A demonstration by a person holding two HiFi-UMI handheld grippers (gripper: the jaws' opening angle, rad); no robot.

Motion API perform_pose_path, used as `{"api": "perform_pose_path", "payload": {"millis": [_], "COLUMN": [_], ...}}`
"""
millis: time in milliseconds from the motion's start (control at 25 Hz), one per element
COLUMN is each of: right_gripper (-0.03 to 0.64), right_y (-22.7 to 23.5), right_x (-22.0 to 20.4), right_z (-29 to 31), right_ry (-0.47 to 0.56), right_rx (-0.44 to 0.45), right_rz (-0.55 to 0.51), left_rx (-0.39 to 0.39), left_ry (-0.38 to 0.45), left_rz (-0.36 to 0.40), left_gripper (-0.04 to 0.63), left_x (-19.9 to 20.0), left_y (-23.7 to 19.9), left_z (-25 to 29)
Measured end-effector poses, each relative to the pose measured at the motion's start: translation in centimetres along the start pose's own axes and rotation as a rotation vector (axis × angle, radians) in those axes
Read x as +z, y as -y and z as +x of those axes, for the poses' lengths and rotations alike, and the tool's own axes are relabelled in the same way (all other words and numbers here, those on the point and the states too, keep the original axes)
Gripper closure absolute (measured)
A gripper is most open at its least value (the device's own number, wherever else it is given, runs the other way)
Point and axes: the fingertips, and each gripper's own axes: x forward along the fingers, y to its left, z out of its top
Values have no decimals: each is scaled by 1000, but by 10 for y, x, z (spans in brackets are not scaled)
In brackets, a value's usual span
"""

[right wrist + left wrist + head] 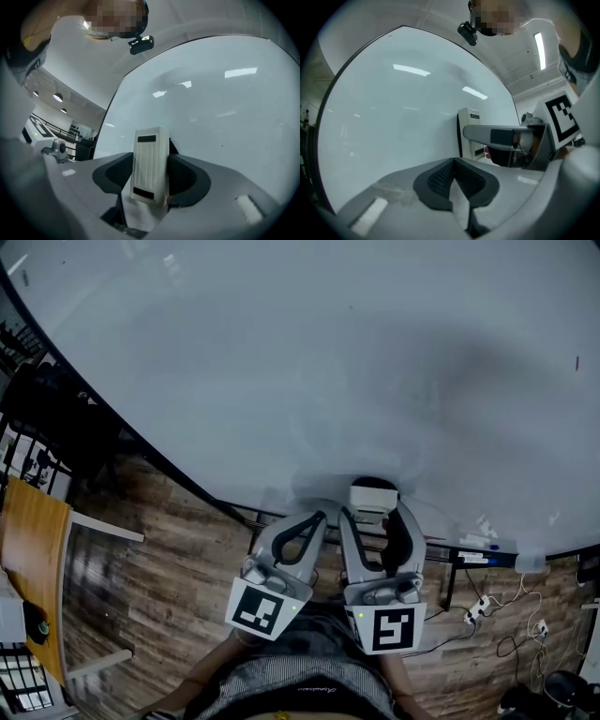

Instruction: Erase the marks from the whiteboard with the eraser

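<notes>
The only thing that holds anything is the narrow ledge (pixel 441 552) along the whiteboard's (pixel 309 352) lower edge, to the right of the grippers. A few small pale items and one blue one lie on it, too small to tell apart. The eraser (pixel 372 500) is a white ribbed block with dark patches at both ends. It stands upright between the jaws of the right gripper (pixel 377 517), which are closed onto its two sides, and its far face is up against the whiteboard low down, just above that lower edge. The right gripper view shows the same grip, the eraser (pixel 150 164) filling the gap between the dark pads of the right gripper (pixel 151 176) with the whiteboard (pixel 225 117) behind it. The left gripper (pixel 317 517) sits just beside the right one, pointing at the same low part of the whiteboard. In its own view the left gripper (pixel 453 176) has its jaws pressed together with nothing between them, and the eraser (pixel 469 133) shows beyond against the whiteboard (pixel 393 117). Both grippers angle up from the person's lap toward the whiteboard, marker cubes nearest the body. On the whiteboard, a faint grey smear (pixel 441 381) spreads above the eraser, and a small dark mark (pixel 577 363) sits near the right edge.
</notes>
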Motion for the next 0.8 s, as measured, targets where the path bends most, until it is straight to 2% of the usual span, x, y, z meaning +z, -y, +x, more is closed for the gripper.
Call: {"api": "perform_pose_path", "payload": {"millis": [320, 800], "right_gripper": [373, 373], "right_y": [-40, -95], "right_x": [-1, -2], "right_z": [24, 62], "right_ry": [7, 27], "right_rx": [-15, 26], "right_rz": [-9, 2], "left_rx": [-34, 31], "left_ry": [9, 12], "left_rz": [-30, -55], "left_gripper": [592, 592], "left_x": [1, -3], "left_y": [-33, -93], "left_z": [-27, -66]}}
